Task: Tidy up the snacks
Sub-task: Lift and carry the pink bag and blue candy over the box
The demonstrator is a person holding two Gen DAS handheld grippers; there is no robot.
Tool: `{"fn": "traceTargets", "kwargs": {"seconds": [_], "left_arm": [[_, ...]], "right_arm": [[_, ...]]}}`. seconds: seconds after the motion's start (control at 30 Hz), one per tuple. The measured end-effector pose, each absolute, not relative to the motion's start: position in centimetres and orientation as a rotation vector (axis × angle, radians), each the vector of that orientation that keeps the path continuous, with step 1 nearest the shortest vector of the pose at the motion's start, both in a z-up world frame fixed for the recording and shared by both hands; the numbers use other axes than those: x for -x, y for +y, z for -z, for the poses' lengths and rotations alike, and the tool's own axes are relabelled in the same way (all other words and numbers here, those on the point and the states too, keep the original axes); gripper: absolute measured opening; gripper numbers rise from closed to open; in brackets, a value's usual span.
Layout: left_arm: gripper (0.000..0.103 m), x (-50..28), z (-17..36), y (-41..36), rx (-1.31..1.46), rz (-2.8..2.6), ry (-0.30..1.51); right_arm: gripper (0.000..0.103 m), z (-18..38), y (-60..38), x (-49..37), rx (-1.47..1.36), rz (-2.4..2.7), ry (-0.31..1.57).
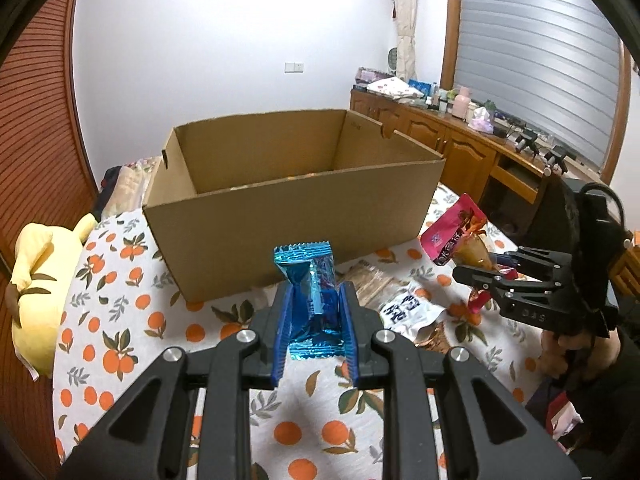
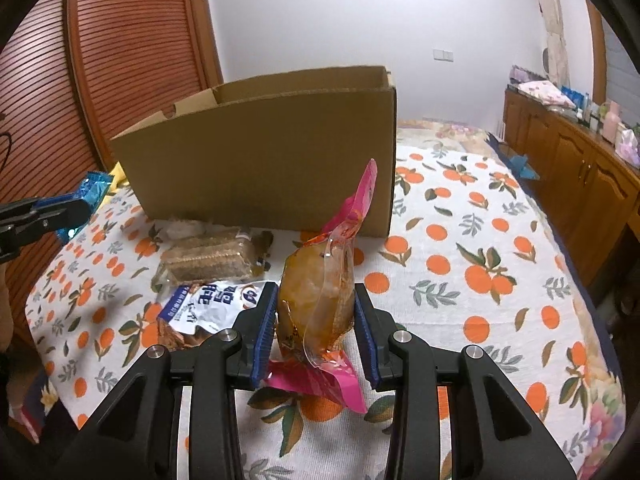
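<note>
My left gripper [image 1: 314, 294] is shut on a shiny blue snack packet [image 1: 314, 304], held upright above the orange-print cloth, just in front of the open cardboard box [image 1: 256, 236]. My right gripper [image 2: 316, 300] is shut on a pink and clear pouch [image 2: 320, 300] with an orange-brown snack inside, also lifted off the cloth before the box [image 2: 260, 168]. In the left wrist view the right gripper [image 1: 478, 276] and its pink pouch [image 1: 452, 232] are at the right. In the right wrist view the left gripper [image 2: 78, 208] with the blue packet [image 2: 94, 186] shows at the left edge.
A clear pack of brown wafers [image 2: 208, 258] and a white and blue snack bag [image 2: 208, 306] lie on the cloth [image 2: 480, 280] in front of the box. A yellow plush toy [image 1: 44, 280] sits at the left bed edge. Wooden cabinets [image 1: 460, 148] with clutter run along the right.
</note>
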State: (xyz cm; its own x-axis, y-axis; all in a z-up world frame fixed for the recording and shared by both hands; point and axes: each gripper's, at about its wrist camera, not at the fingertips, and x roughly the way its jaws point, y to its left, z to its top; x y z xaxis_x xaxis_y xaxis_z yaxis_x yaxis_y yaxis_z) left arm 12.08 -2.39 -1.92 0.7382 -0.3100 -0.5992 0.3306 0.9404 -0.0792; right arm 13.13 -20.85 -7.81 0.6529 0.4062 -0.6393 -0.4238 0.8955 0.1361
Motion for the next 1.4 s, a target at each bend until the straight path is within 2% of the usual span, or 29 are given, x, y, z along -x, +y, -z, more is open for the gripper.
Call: {"fn": "traceTargets", "kwargs": {"seconds": [0.77, 1.4], "left_arm": [[0.021, -13.7, -2.1, -0.6, -0.077, 0.312, 0.579], [0.019, -23.9, -1.5, 1.0, -0.034, 0.343, 0.604]], "right_arm": [[0.036, -1.6, -18.6, -12.8, 0.102, -0.545, 0.559], [0.036, -3.0, -14.8, -20.2, 0.157, -0.591, 0.549]]}}
